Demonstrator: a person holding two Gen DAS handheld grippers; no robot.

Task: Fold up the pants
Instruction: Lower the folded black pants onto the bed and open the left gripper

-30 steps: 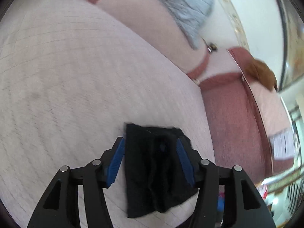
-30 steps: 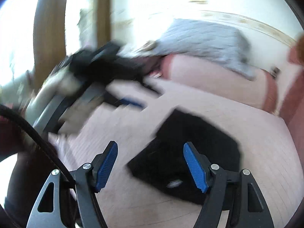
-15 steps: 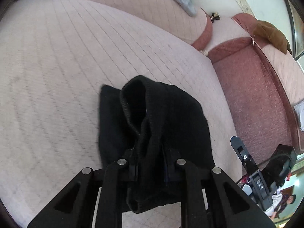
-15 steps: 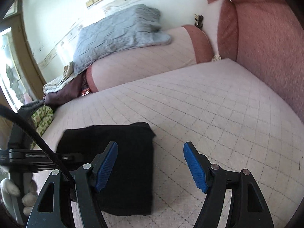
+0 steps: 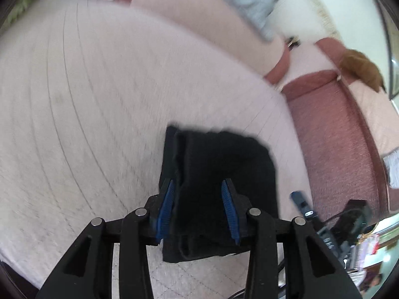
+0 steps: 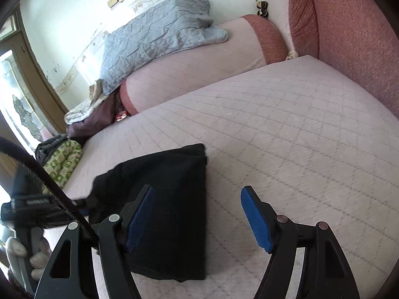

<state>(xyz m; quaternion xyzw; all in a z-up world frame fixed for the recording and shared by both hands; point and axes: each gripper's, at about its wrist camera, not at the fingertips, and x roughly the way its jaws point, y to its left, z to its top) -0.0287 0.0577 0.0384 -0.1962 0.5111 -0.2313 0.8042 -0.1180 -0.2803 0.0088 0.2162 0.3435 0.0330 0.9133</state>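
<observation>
Folded black pants [image 5: 219, 174] laid on quilted bed [image 5: 99, 99], left gripper [image 5: 199, 209] jaws opening, seemingly released in the blur, right gripper [image 6: 197, 216] held wide apart, nothing clamped.

Quilted bed [image 6: 286, 129] (folded pants [image 6: 172, 199] atop)

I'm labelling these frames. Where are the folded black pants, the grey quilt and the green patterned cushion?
folded black pants [image 6: 174, 199], right wrist view, middle of top layer
grey quilt [image 6: 159, 32], right wrist view, centre
green patterned cushion [image 6: 64, 162], right wrist view, top face
</observation>
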